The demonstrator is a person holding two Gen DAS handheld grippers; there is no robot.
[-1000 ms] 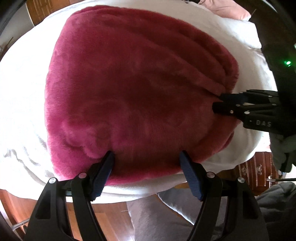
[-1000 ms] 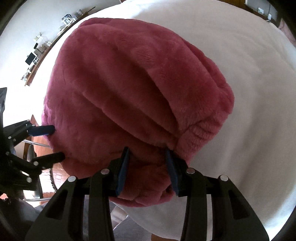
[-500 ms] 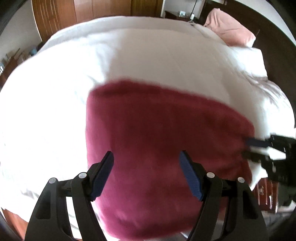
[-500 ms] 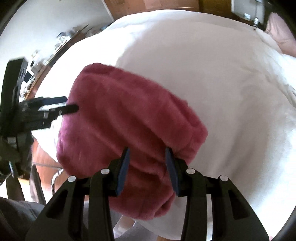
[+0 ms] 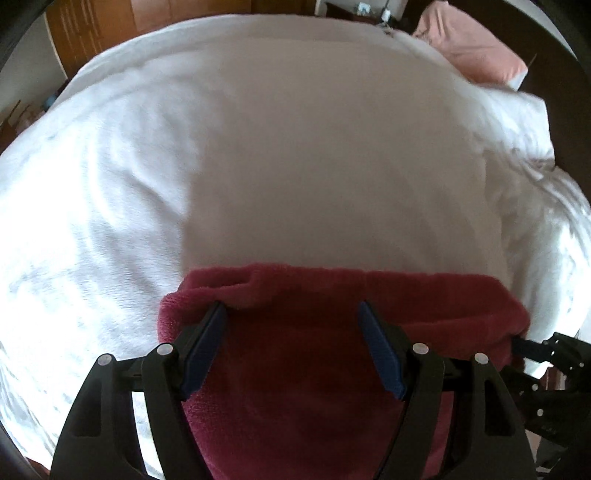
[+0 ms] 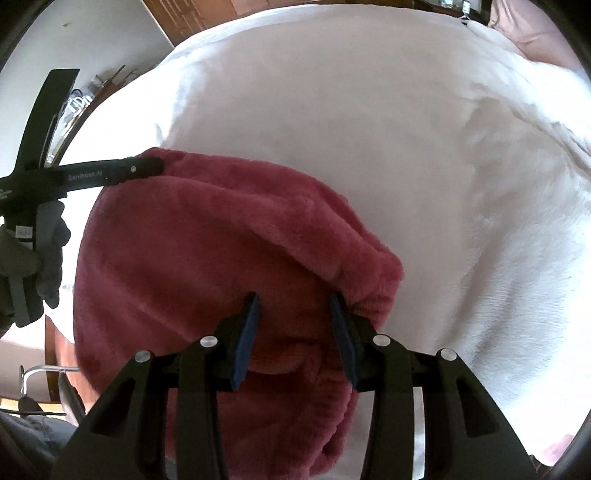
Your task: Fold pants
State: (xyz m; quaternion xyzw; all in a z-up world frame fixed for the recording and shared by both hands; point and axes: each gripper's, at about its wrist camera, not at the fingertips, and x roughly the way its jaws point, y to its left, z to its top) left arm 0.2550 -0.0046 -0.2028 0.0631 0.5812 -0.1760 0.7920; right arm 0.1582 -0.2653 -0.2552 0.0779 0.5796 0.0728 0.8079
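Note:
The pants (image 5: 332, 332) are dark pink fleece, folded into a thick bundle on the white bed (image 5: 314, 147). In the left wrist view my left gripper (image 5: 291, 325) stands with jaws wide apart over the bundle's near edge, holding nothing. In the right wrist view the pants (image 6: 221, 240) fill the lower left, and my right gripper (image 6: 293, 314) straddles a fold at the bundle's right end with its jaws partly apart; the cloth sits between the pads. The left gripper (image 6: 147, 168) shows at the bundle's far left edge. The right gripper (image 5: 524, 345) shows at the bundle's right edge.
The white bedcover (image 6: 406, 129) spreads far ahead and to both sides. A pink pillow (image 5: 476, 59) lies at the far right corner. Wooden cabinets (image 5: 110, 22) stand behind the bed. A shelf with clutter (image 6: 81, 103) lies to the left.
Both grippers have pulled back and tilted up, so the pants now fill only the lower part of each view and much more of the bed shows. The jaw gaps look unchanged.

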